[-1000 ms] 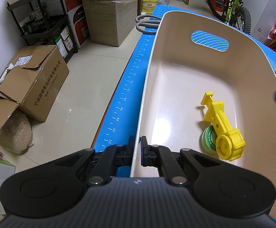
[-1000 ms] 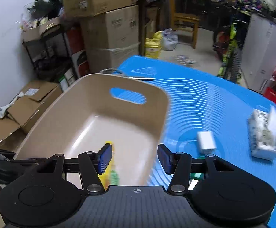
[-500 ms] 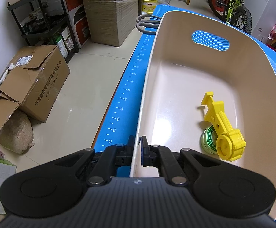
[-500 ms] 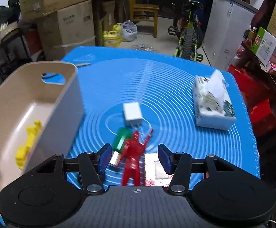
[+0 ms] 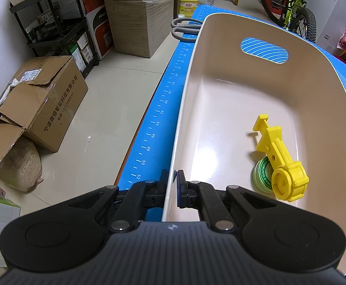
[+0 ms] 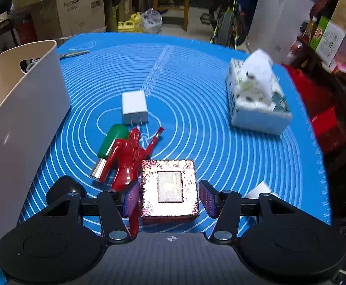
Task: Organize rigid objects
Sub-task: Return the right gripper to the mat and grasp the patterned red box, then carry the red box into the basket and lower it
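Left tool [image 5: 172, 187] clamps the bin [image 5: 239, 90] wall — right tool [image 6: 169, 198] open, straddling the box [image 6: 169, 188].

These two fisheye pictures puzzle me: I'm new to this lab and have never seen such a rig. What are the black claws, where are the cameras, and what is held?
No robot here: a person holds a two-finger gripper in each hand, and a camera on each looks along its fingers. In the left view, the left gripper is shut on the rim of the beige plastic bin, which holds a yellow plastic toy lying on a round green ointment tin. In the right view, the right gripper is open, its pads either side of a shiny red-and-gold box without pressing it. On the blue ringed mat lie a red figurine, a green-capped tube, a white charger plug and a tissue pack.
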{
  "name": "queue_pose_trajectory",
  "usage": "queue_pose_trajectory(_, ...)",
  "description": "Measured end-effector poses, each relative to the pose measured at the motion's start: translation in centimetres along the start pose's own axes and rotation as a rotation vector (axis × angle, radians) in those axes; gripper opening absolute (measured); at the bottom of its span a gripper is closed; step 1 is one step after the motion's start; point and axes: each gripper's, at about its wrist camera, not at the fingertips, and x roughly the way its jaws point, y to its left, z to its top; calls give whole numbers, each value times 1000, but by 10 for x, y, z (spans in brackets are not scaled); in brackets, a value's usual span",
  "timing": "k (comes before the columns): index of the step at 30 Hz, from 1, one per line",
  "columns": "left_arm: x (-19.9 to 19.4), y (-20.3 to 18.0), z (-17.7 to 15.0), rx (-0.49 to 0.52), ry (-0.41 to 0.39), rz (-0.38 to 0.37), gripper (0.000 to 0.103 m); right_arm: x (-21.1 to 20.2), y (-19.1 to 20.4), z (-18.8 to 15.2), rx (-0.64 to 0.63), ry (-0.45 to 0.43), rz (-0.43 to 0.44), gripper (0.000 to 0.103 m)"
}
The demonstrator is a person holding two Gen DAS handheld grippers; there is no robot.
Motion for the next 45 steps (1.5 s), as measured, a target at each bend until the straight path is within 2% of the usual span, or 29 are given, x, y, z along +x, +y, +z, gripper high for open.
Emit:
queue_pose_trajectory(7,0,1,0,-2,0,-1,8,13,0,-2,13,-7,-2,64)
queue_pose_trajectory(10,0,0,0,-2,0,0,8,16,-2,-1,38,-12,7,58)
queue_pose_trajectory(15,0,1,0,-6,1,-4,8,13,5,-4,-19,-32,-31,58)
queue_pose_trajectory(20,0,1,0,-6,1,-5,8,-2,8,-2,-20,-76,-66,58)
queue_pose_trajectory(27,0,1,0,-4,0,-3,8,-37,17,10,1,-170,-68,58)
queue_pose_trajectory(38,0,3,-1,-5,-1,-2,8,-87,61,40,-37,-324,50,58)
queue_pose_trajectory(45,0,3,-1,-6,0,-2,8,-102,105,53,-112,-368,140,59)
